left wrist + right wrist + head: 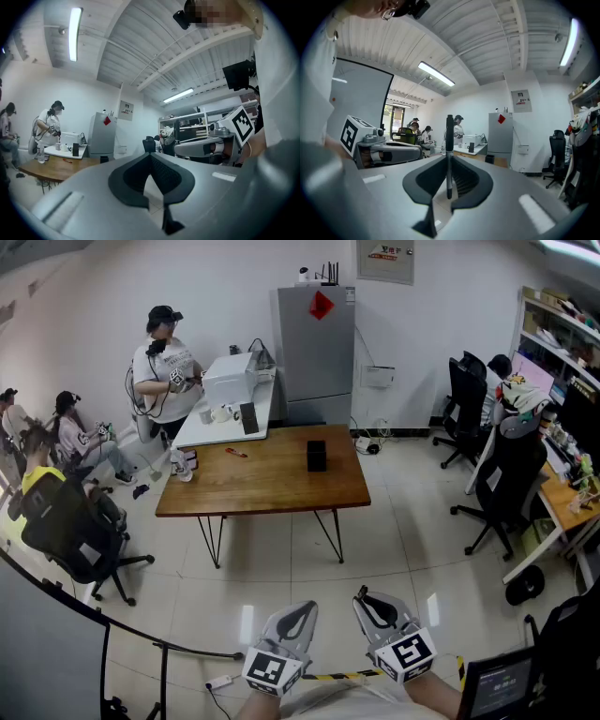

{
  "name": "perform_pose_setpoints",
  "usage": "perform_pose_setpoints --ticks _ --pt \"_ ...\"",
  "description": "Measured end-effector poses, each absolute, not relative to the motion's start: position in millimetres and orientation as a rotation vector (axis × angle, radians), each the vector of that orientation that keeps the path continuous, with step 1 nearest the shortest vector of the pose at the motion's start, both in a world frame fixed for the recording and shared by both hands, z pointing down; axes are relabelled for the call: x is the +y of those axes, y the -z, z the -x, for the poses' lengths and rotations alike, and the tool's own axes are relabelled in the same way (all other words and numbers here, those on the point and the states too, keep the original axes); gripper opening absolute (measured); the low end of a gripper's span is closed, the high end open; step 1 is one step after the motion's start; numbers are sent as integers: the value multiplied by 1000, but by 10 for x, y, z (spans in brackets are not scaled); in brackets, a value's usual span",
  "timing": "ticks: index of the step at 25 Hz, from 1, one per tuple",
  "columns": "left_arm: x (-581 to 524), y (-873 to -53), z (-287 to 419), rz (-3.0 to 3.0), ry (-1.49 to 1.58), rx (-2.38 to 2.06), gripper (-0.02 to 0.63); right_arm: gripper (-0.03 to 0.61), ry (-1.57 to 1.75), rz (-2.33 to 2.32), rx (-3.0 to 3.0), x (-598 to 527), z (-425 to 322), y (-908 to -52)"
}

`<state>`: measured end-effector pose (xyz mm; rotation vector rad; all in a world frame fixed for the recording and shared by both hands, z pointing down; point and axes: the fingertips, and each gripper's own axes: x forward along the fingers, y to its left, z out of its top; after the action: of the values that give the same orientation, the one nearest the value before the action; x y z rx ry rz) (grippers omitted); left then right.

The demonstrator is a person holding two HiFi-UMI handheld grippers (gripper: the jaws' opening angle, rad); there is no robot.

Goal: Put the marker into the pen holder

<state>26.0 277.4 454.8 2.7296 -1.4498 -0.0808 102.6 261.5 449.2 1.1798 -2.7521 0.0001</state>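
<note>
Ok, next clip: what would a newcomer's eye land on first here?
A dark marker stands upright, clamped in the jaws of the right gripper, which sits low in the head view beside the empty left gripper. Across the floor ahead is a wooden table with the black pen holder on it. A person stands behind the table's far left end.

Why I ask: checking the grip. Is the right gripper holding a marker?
Yes, a marker stands clamped between the jaws of the right gripper.
</note>
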Motion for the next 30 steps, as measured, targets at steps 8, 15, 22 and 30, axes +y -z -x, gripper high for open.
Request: perform_pose_setpoints --ticks 8,15,22,30 --pt "2789 -4675 50 -2688 108 -1450 15 37 -20 -1208 -2715 2677 -866 -4656" --pt "2527 -4767 61 -2698 96 -1421 15 37 -40 -1174 -2719 2401 -727 -4752" --pt "1725 -4755 82 -2680 77 -1479 15 37 -38 -1099 -2775 1628 -687 -4777" --pt "497 -4633 -84 -2706 54 -1550 15 37 -12 -1026 -2821 351 -770 -4671"
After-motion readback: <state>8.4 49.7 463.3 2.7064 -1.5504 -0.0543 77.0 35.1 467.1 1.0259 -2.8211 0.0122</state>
